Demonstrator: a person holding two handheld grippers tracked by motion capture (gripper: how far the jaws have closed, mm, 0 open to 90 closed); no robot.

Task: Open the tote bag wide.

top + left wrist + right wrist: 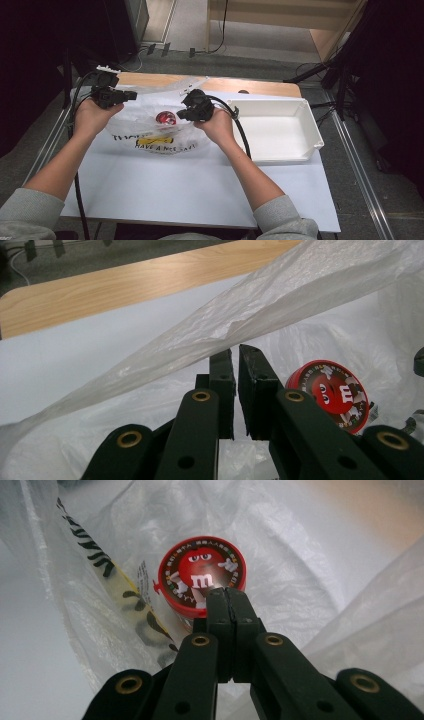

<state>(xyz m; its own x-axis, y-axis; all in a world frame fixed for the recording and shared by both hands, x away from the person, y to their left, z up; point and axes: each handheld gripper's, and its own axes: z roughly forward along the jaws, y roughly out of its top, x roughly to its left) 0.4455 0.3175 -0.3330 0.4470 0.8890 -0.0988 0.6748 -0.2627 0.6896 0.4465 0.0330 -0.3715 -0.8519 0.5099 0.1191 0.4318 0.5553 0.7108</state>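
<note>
Lower frame of the high view: two grey sleeves [30, 207] enter over the white table sheet [165, 185]. Mid-frame, a translucent plastic bag [150, 125] lies with its long axis running left-right, printed side toward the person. The left gripper [131, 95] pinches the bag's upper edge, jaws nearly closed on the film. The right gripper [180, 115] is clamped, film apparently between its jaws. A round red candy tin [165, 118] lies flat inside, lid up. Right: white tray [310, 125].
</note>
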